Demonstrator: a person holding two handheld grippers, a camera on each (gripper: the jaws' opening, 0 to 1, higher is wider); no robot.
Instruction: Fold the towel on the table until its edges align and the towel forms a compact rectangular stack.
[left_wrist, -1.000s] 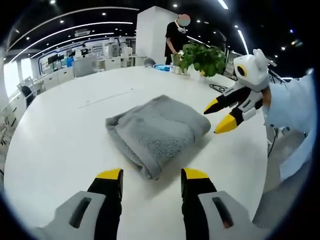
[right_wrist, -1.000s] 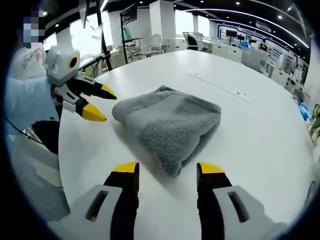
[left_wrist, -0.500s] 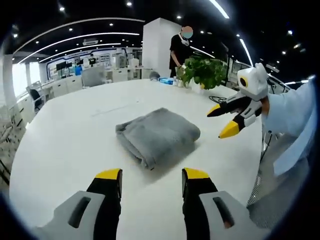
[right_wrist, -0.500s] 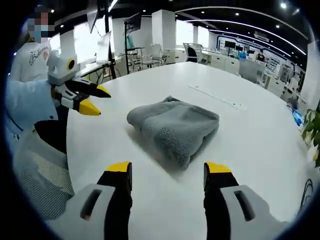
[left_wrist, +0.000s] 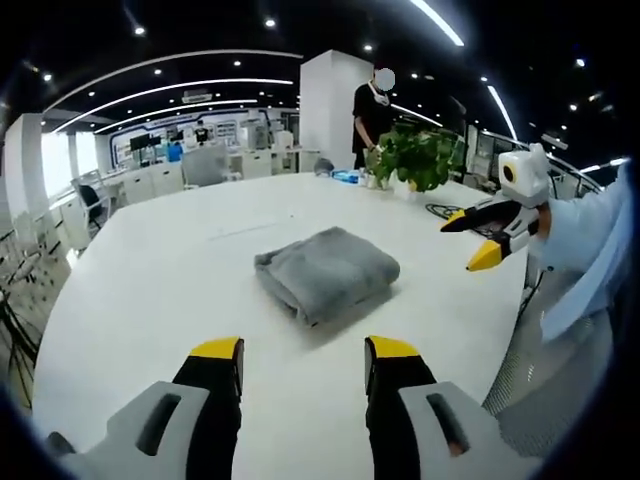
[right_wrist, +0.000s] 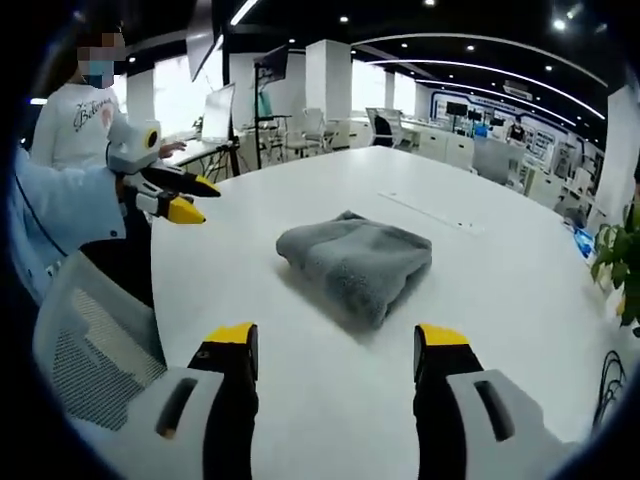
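The grey towel (left_wrist: 328, 284) lay folded into a thick, compact block on the white table (left_wrist: 150, 280), well out from the near edge and apart from both tools. The left gripper (left_wrist: 300, 350) hung short of the towel with its jaws spread wide and nothing between them; the right gripper (right_wrist: 335, 340) sat likewise, jaws wide and empty, and it also appeared off to one side of the towel (left_wrist: 490, 235). The fold looked essentially finished, so the sound course was to hold both tools clear, check that the layered edges lined up, and only nudge a corner if one stuck out. The towel's long axis seemed to run diagonally away from the left gripper, its rounded fold facing that tool. A potted plant (left_wrist: 415, 155) stood beyond the towel.
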